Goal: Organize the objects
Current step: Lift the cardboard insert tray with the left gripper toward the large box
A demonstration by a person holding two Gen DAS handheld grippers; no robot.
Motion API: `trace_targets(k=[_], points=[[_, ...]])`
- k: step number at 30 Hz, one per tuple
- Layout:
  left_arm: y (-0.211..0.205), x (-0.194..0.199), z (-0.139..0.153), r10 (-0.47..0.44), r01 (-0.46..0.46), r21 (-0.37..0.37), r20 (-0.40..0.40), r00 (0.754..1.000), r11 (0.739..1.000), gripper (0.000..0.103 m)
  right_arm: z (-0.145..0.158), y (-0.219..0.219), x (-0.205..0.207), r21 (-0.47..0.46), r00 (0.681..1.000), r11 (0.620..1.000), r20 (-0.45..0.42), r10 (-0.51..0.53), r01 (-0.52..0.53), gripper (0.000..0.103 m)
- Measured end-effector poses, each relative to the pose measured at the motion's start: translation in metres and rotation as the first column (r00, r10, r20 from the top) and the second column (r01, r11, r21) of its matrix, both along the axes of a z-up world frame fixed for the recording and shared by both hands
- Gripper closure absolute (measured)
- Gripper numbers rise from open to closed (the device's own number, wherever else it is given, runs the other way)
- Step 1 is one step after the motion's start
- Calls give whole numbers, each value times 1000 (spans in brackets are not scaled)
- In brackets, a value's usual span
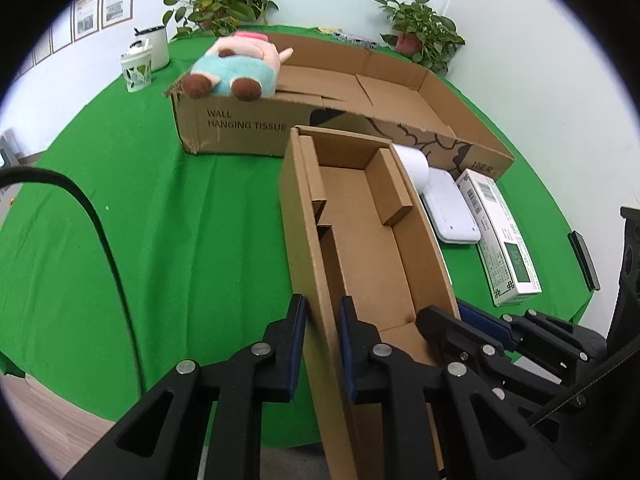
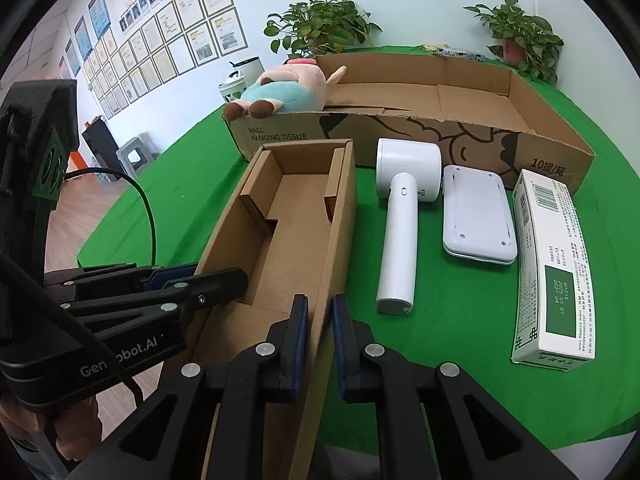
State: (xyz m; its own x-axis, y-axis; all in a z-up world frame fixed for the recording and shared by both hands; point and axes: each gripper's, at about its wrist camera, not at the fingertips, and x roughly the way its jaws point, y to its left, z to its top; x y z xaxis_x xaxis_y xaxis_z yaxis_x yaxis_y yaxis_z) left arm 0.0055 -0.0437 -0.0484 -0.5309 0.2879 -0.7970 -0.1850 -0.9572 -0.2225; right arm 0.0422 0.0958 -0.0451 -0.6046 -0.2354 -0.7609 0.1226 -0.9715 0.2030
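The narrow cardboard box (image 2: 296, 216) sits at six o'clock on the green surface (image 1: 160, 220), left tool (image 1: 322, 320) clamped on its left wall, right tool (image 2: 320, 320) on its right. Uneven pulling could tear or twist the thin walls.

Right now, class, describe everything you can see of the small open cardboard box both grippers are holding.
The small box is plain brown corrugated cardboard, long, narrow and open-topped, with folded inner flaps forming a stepped recess. It is empty. It sits over the green cloth, in front of the big carton and left of the white handheld device. The left gripper is shut on its left wall and the right gripper on its right wall, fingers inside and outside.
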Motion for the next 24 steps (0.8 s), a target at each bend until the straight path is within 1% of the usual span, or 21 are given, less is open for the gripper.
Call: trace_targets(k=[4, 10, 16, 17, 19, 20, 24], points=[[4, 2, 14, -4, 3, -20, -49, 999, 1000, 89, 8, 1, 5, -14, 999, 1000, -35, -9, 9, 93], [10, 1, 32, 0, -3, -36, -96, 995, 999, 90, 25, 7, 9, -30, 995, 999, -94, -40, 38, 93], [18, -4, 58, -21, 15, -41, -169, 985, 999, 90, 48, 15, 10, -40, 984, 997, -162, -69, 63, 93], [20, -6, 62, -105, 101, -32, -184, 977, 994, 90, 52, 18, 9, -43, 982, 997, -173, -73, 67, 93], [23, -12, 72, -114, 111, -25, -206, 972, 994, 90, 63, 22, 7, -43, 976, 996, -200, -87, 80, 93], [25, -15, 77, -160, 159, -22, -219, 962, 987, 91, 69, 25, 7, -39, 971, 995, -218, -95, 88, 93], [35, -26, 99, -182, 184, -18, -271, 945, 983, 91, 92, 33, 1, -35, 954, 992, -274, -124, 119, 93]])
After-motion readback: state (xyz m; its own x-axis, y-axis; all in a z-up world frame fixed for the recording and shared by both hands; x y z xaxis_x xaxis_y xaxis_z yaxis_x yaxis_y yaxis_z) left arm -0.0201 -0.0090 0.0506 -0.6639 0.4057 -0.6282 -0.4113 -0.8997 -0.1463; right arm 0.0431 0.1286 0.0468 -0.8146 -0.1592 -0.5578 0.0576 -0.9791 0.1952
